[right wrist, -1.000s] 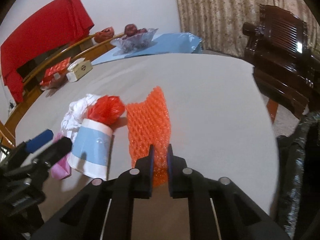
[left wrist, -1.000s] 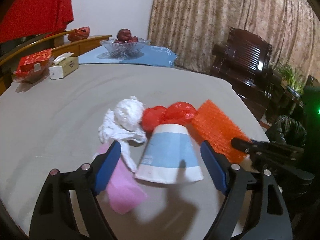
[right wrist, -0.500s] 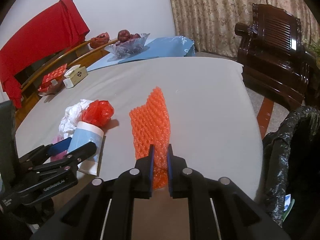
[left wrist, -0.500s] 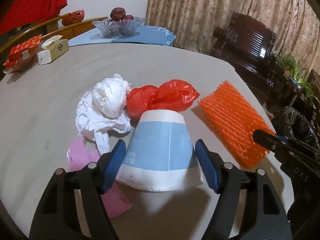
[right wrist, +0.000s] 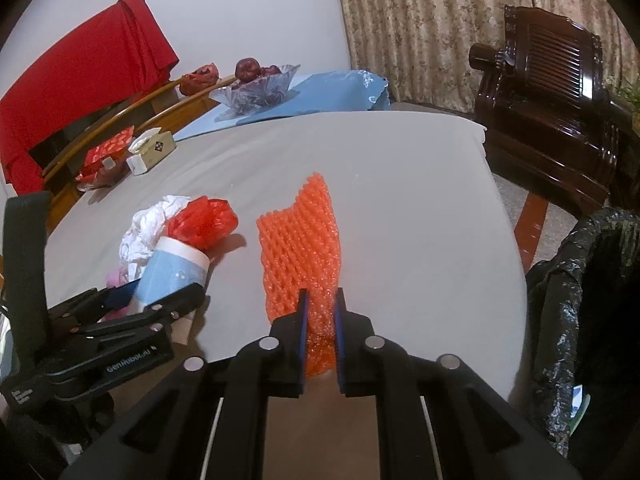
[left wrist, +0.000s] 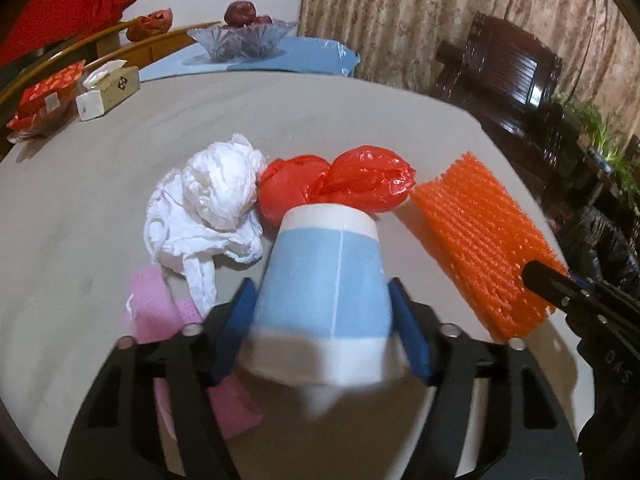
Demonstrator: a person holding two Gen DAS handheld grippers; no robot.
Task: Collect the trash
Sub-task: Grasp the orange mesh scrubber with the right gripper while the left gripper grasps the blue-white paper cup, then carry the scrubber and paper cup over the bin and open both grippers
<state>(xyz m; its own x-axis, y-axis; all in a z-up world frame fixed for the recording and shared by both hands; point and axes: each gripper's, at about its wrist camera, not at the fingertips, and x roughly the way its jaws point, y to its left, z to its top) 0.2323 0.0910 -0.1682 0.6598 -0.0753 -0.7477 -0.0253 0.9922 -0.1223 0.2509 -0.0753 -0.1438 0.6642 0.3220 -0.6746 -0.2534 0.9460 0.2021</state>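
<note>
A blue and white paper cup (left wrist: 324, 300) lies on its side on the grey table. My left gripper (left wrist: 322, 320) is shut on the paper cup, its blue pads against both sides. Behind the cup lie a crumpled white tissue (left wrist: 212, 208), a red plastic bag (left wrist: 344, 184) and a pink foam net (left wrist: 168, 312). My right gripper (right wrist: 320, 320) is shut on the near end of an orange foam net (right wrist: 304, 248), which rises off the table. The cup (right wrist: 172, 276) and left gripper also show in the right wrist view.
A bin lined with a black bag (right wrist: 592, 312) stands off the table's right edge. A tissue box (left wrist: 108, 92), a red packet (left wrist: 44, 96) and a glass fruit bowl (left wrist: 244, 38) stand at the far side. A dark wooden chair (right wrist: 552, 120) stands beyond.
My left gripper moved forward around the cup and closed on its sides. My right gripper kept its hold on the orange net and lifted its near end.
</note>
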